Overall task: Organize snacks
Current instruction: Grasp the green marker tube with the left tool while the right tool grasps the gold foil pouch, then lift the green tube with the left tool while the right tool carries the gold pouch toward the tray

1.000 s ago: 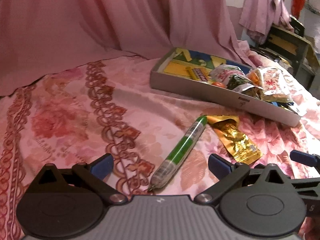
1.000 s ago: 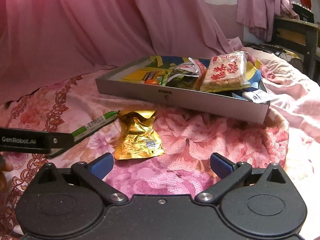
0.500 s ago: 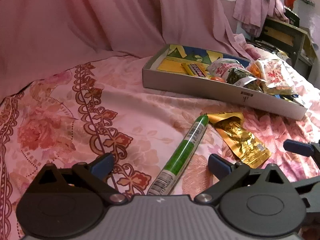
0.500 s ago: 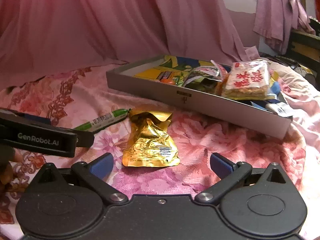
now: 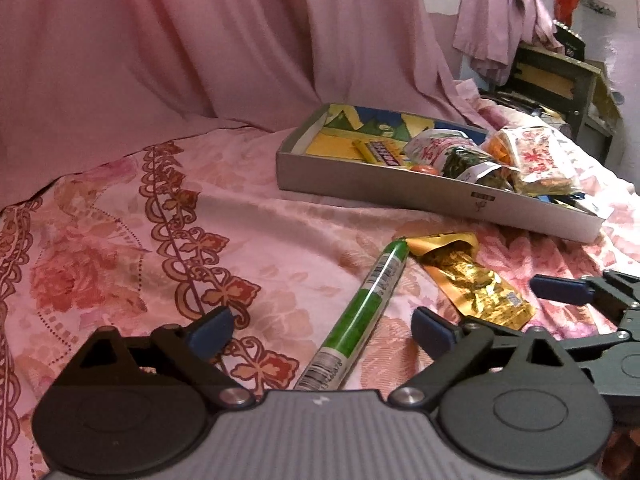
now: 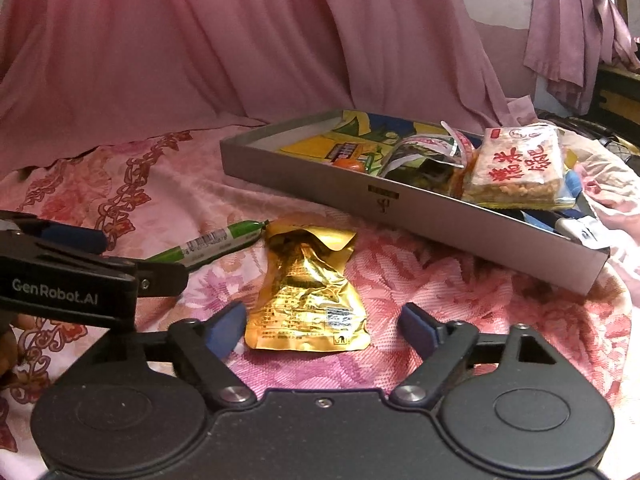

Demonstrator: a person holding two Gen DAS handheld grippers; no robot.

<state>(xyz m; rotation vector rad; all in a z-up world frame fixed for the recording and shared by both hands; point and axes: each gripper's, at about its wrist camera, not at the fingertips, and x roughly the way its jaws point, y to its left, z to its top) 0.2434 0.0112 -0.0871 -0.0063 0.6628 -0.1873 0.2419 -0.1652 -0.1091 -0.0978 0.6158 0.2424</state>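
Left gripper (image 5: pixel 322 330) was spread wide, low over the floral bedspread (image 5: pixel 120 240), holding nothing. The green stick snack (image 5: pixel 360 312) lay between its blue fingertips (image 5: pixel 210 330), near end under the gripper body, far end touching the top edge of the gold foil packet (image 5: pixel 472 280). Right gripper (image 6: pixel 322 328) was likewise spread, empty, fingertips flanking the bottom edge of the gold packet, which lay flat on the bedspread. Whether the fingertips touched the packet could not be told. Beyond both items sat the grey tray (image 6: pixel 440 216), apart from them. It held several snacks, piled mostly toward the right end: a green-and-red bag (image 5: pixel 452 152), a rice cracker pack (image 6: pixel 516 168) with red characters, and a small yellow bar (image 5: pixel 380 152).
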